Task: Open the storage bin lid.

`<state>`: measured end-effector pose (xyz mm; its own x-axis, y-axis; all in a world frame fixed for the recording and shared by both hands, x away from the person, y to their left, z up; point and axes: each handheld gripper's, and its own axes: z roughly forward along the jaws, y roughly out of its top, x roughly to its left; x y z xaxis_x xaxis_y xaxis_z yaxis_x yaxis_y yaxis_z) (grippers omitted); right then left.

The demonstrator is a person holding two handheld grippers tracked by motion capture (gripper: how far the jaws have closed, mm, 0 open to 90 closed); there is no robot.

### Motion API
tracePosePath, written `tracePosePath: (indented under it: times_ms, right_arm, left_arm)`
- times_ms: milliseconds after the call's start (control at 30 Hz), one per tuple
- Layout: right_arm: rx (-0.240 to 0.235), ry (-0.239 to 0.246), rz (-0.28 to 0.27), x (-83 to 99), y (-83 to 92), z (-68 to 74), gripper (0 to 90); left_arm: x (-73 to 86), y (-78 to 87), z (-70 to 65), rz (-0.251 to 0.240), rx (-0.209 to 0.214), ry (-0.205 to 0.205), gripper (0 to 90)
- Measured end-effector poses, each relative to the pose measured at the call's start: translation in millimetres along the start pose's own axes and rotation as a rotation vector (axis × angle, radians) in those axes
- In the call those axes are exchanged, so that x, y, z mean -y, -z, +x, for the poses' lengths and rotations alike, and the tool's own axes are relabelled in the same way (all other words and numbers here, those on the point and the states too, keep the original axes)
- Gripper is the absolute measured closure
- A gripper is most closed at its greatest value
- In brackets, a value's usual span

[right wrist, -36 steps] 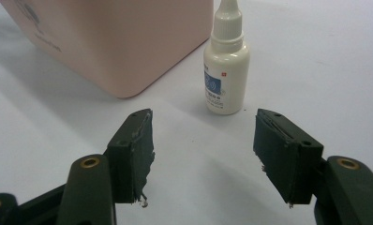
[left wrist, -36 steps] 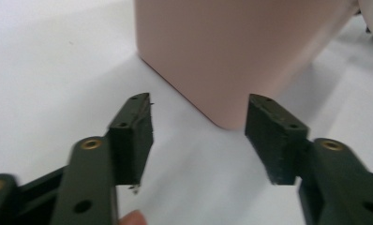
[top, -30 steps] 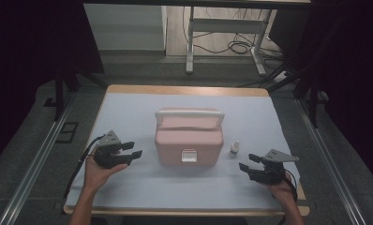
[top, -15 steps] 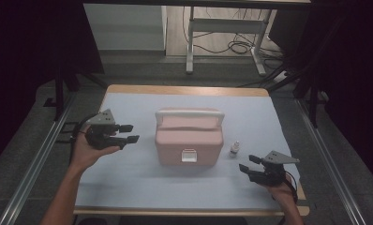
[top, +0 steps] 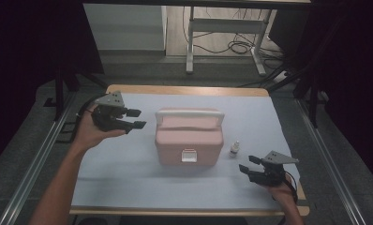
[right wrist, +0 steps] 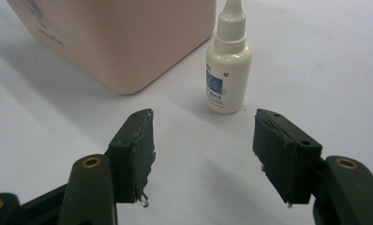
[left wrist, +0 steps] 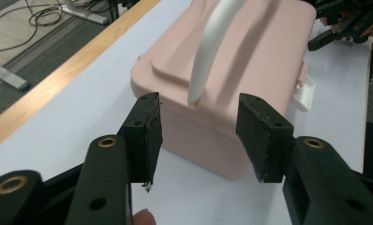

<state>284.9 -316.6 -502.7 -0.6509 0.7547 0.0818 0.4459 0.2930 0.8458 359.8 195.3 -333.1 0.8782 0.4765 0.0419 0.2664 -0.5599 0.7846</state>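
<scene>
Now the left gripper (top: 137, 119), jaws apart and empty, faces the pink box (top: 189, 140). Nearby, the right gripper (top: 246, 163) gapes empty before the dropper bottle (top: 234, 149).

L tongs (top: 137, 118) raised, R tongs (top: 247, 164) low, both agape

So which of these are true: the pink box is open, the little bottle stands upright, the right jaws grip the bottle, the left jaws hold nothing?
1. The box is open. False: its lid is down and the latch sits closed.
2. The bottle stands upright. True.
3. The right gripper grips the bottle. False: its jaws are open, short of it.
4. The left gripper holds nothing. True: open jaws, facing the box.
</scene>
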Motion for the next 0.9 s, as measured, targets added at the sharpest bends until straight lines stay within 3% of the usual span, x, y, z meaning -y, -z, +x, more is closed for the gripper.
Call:
tracePosePath:
  times_ms: [67,467,700,900]
  right_arm:
    - [-0.004,-0.006,0.004,0.7,-0.5,-0.2,39.0]
    - [0.001,-0.010,0.008,1.0,-2.0,-0.2,39.5]
    - [-0.010,0.002,0.013,1.4,-4.5,3.8,40.0]
    - [-0.019,0.003,0.010,0.6,-5.6,5.9,39.9]
  left_arm:
    - [-6.9,-1.5,0.8,0.004,-0.021,-0.014,51.2]
    - [-41.9,-5.8,3.4,0.019,0.025,-0.063,51.4]
    - [-55.0,-19.8,3.4,0.045,0.026,-0.096,51.5]
    - [-65.4,-37.1,6.7,0.085,0.074,-0.117,51.6]
